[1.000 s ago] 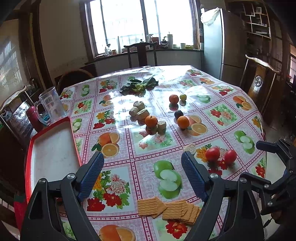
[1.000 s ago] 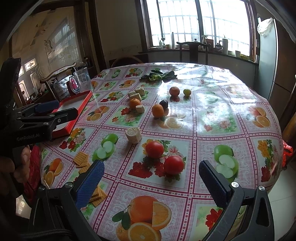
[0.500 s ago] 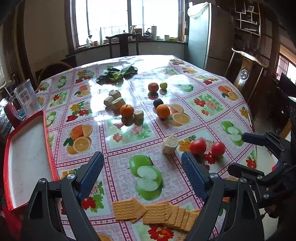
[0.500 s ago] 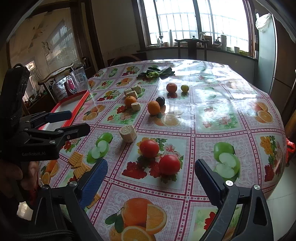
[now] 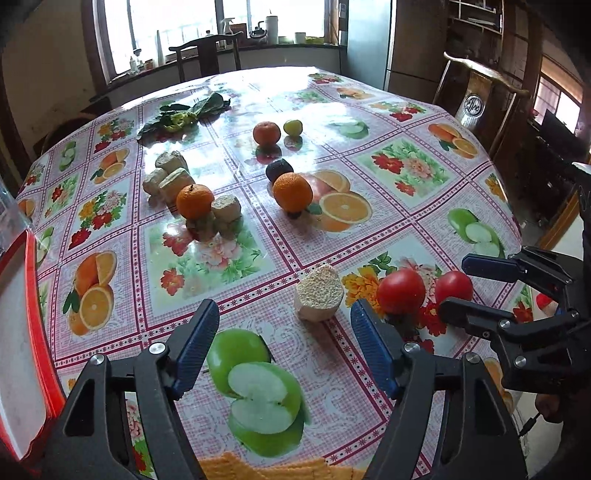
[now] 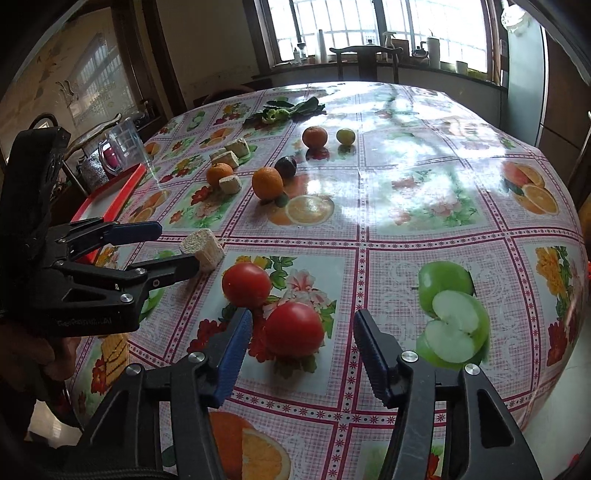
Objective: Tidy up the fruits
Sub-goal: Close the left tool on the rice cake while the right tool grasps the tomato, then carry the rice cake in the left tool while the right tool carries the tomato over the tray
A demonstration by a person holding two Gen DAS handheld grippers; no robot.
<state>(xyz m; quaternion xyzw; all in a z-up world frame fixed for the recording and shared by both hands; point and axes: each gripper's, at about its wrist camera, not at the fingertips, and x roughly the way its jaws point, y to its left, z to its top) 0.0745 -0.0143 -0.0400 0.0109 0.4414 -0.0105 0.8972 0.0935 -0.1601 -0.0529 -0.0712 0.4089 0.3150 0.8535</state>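
Red tray (image 5: pixel 35 306) at far left, off the left gripper's (image 5: pixel 284 347) left side; white inside, holds no fruit. Clear jug (image 6: pixel 123 142) beyond it. Left gripper: jaws spread, have just been closing a little, nothing between them but cloth. Just ahead of it, a pale cut chunk (image 5: pixel 319 293) lies on the surface (image 5: pixel 388 173), which is round, glossy and covered in a fruit-print cloth. Farther ahead: two oranges (image 5: pixel 194 201) (image 5: pixel 292 192), more pale chunks, a dark plum (image 5: pixel 279 170), a third orange with a small green fruit, then leafy greens (image 5: pixel 184 114).

Right gripper (image 6: pixel 301 347): jaws half-closed, have just been closing; near tomato (image 6: pixel 294 328) sits between the pads, not yet pinched. Second tomato (image 6: pixel 246 284) just ahead-left of it. Room: barred window (image 6: pixel 373 29), wooden chair (image 6: pixel 365 61), fridge at right.
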